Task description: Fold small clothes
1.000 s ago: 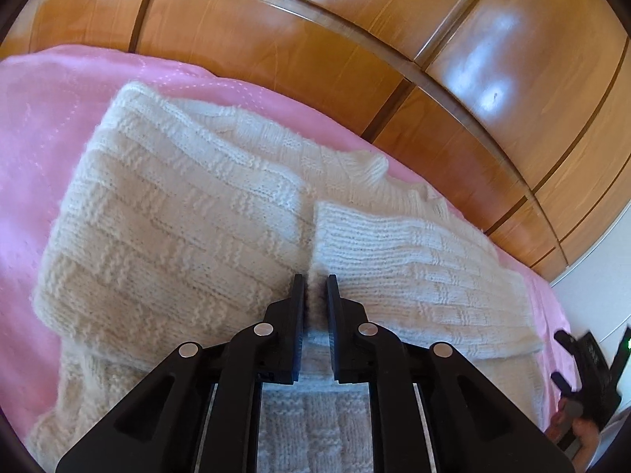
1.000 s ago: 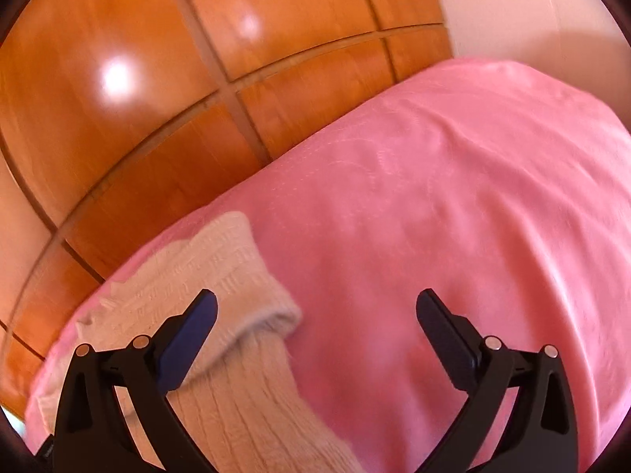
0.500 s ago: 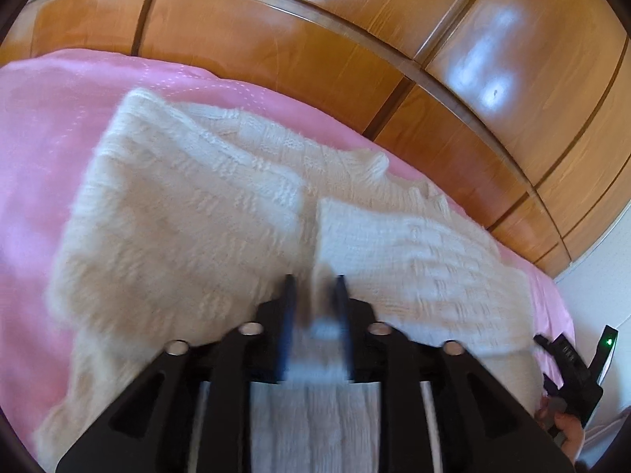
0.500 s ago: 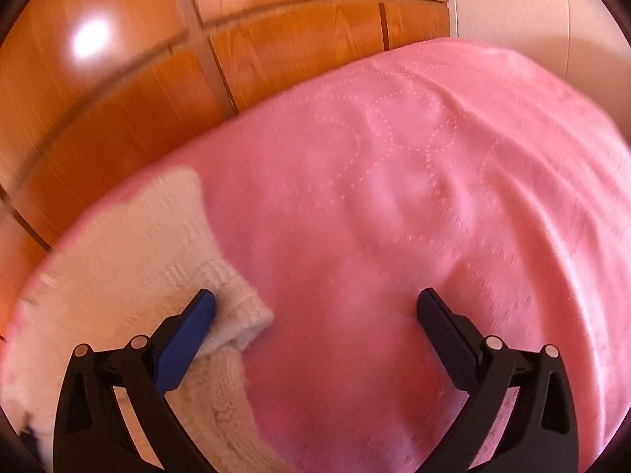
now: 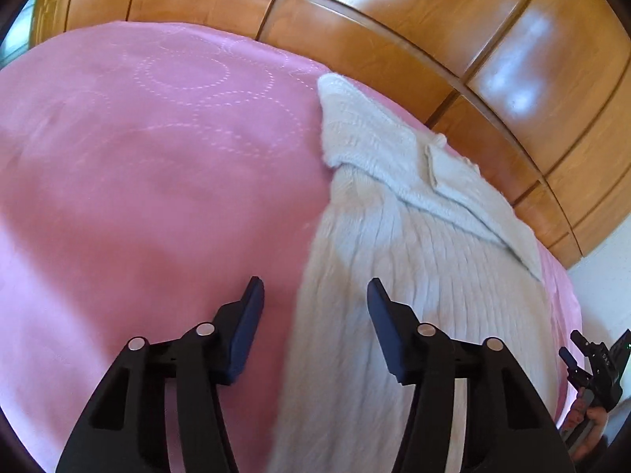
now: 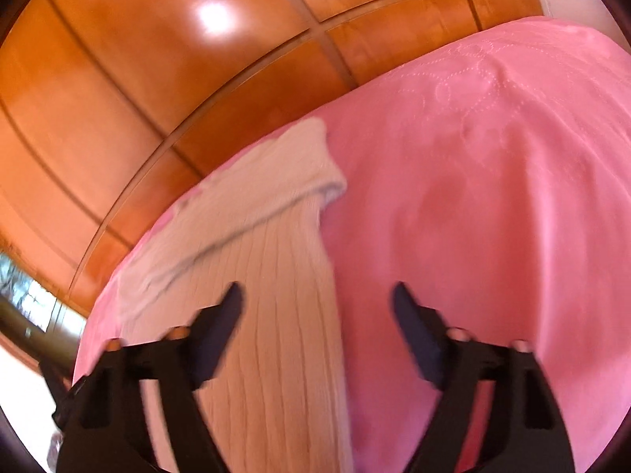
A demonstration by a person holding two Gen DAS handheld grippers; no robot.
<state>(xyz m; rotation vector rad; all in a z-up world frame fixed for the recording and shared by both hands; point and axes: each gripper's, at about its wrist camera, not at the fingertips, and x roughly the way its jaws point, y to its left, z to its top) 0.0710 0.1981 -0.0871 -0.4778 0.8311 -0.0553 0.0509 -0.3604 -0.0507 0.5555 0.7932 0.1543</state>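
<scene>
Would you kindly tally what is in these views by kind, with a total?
Sweater: 1
Pink bedspread: 1
Wooden wardrobe: 1
Hand-held grippers: 2, left, right
Total: 5

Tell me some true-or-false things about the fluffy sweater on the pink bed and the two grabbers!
1. The sweater is white and knitted. True.
2. The sweater lies on a green blanket. False: the blanket under it is pink.
3. The left hand-held gripper is pinching a sleeve tight. False: its jaws are opening, with only the sweater's side edge lying below the gap, unpinched.
4. Shiny wooden panels stand behind the bed. True.
5. The right hand-held gripper holds a sock. False: it holds nothing; its jaws are closing over the sweater's other side edge.
6. The sweater's sleeves are folded across its top part. True.
</scene>
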